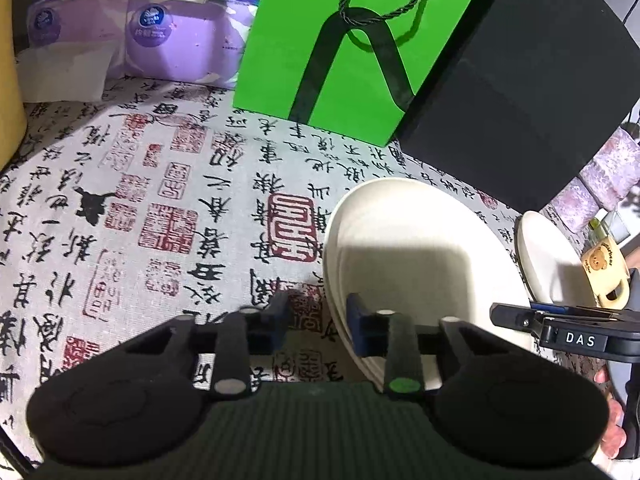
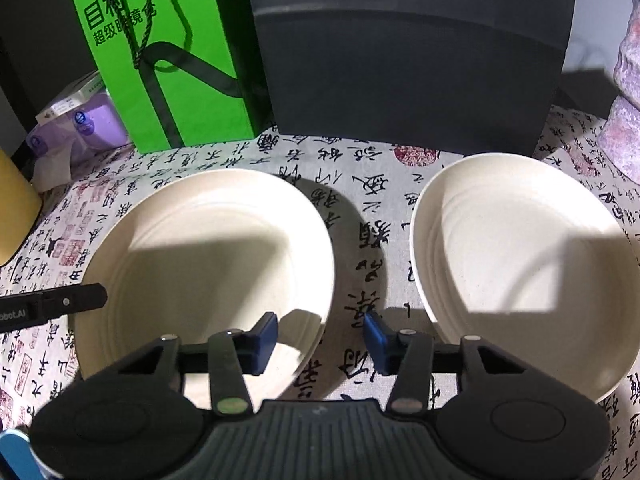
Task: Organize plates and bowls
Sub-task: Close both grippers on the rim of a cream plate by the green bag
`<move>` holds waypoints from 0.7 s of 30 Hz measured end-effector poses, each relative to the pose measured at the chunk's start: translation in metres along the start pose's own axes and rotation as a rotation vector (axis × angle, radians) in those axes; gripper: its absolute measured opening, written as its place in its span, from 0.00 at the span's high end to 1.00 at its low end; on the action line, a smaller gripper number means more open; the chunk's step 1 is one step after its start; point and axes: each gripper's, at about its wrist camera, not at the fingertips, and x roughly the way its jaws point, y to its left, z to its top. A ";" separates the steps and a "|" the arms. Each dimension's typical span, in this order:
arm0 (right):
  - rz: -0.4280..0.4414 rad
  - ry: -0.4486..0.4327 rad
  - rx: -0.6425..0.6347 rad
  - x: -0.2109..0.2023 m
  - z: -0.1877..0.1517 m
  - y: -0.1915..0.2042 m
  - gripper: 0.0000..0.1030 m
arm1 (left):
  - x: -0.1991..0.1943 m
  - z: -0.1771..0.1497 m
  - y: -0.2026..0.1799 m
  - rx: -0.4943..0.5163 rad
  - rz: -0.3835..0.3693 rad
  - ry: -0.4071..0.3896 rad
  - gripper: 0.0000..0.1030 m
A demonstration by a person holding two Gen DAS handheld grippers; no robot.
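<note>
The near rim of the left plate (image 2: 208, 256) slips under the right gripper (image 2: 320, 338), so whether a pad touches it can't be told. The right plate (image 2: 520, 264) is cut off at the right edge. The black box (image 2: 408, 60) loses its top to the frame. From the left wrist, the purple tissue packs (image 1: 140, 40) show print too small to read.
</note>
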 end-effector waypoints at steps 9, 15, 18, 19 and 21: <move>-0.010 -0.049 -0.055 -0.004 -0.006 0.010 0.84 | 0.000 -0.002 -0.004 0.022 -0.009 -0.012 0.84; -0.014 -0.075 -0.097 -0.007 -0.008 0.014 0.86 | 0.000 -0.002 -0.005 0.033 0.006 -0.021 0.88; -0.017 -0.087 -0.126 -0.008 -0.008 0.019 0.86 | 0.000 -0.002 -0.004 0.028 0.014 -0.024 0.88; -0.018 -0.092 -0.132 -0.009 -0.009 0.019 0.86 | 0.000 -0.002 -0.003 0.027 0.016 -0.024 0.88; -0.017 -0.098 -0.139 -0.009 -0.009 0.020 0.86 | -0.001 -0.002 -0.003 0.029 0.019 -0.025 0.88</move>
